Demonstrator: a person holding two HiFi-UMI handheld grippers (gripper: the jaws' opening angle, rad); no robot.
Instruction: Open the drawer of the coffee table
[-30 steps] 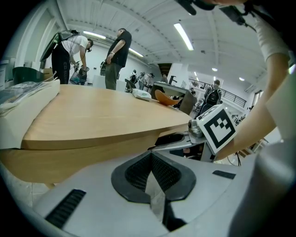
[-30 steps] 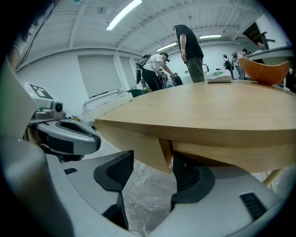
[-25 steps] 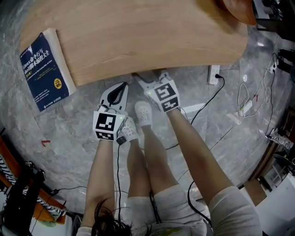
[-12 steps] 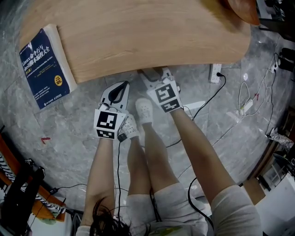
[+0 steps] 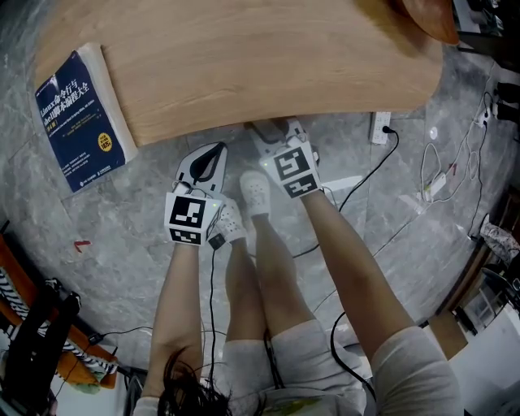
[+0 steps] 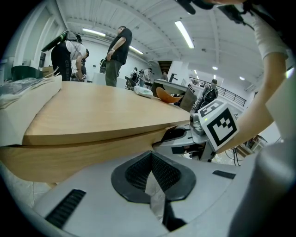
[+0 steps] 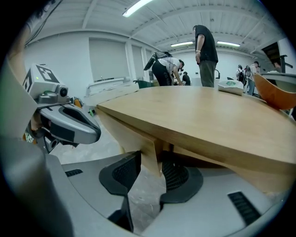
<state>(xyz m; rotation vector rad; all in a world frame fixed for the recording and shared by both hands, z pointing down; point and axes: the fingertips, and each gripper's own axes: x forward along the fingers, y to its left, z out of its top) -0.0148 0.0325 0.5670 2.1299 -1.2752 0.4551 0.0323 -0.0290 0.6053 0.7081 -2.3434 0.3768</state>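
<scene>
The coffee table's light wooden top fills the upper half of the head view. My right gripper reaches under its near edge. In the right gripper view a thin upright wooden drawer panel hangs below the top. The right gripper has just been closing its jaws with this panel's edge between them, and the dark pads now press on both its sides. My left gripper hovers just left of it, short of the table edge. The left gripper is shut and empty.
A blue book lies on the table's left end and an orange bowl at its far right. The person's white shoes stand on the grey stone floor between the grippers. A power strip and cables lie to the right.
My right gripper has rolled slightly at the table's edge. The left gripper has stayed where it was.
</scene>
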